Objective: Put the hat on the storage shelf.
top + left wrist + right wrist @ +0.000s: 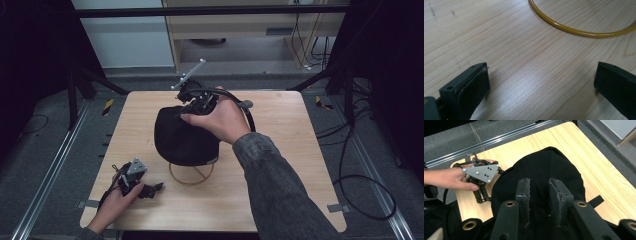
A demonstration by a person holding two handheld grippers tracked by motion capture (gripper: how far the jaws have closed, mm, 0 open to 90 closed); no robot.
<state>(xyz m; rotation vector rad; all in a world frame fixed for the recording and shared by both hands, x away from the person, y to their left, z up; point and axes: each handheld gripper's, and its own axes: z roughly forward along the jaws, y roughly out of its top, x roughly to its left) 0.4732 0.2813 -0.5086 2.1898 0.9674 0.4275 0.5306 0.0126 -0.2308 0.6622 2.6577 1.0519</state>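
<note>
A black cap point(185, 137) sits on a yellow wire stand point(191, 176) in the middle of the wooden table point(280, 165). My right gripper point(187, 107) reaches over the cap's far top. In the right gripper view its jaws point(539, 192) stand a narrow gap apart just above the cap's crown point(544, 165), with no fold pressed between the pads. My left gripper point(155, 189) rests on the table at the front left, open wide point(541, 82) with bare wood between its jaws. The stand's yellow ring point(579, 32) curves just beyond them.
The cap's black strap point(596, 201) sticks out at one side. The left hand and its grey plate point(481, 172) lie close to the cap. A metal rail point(45, 180) runs along the floor at the left, and cables point(365, 195) loop at the right.
</note>
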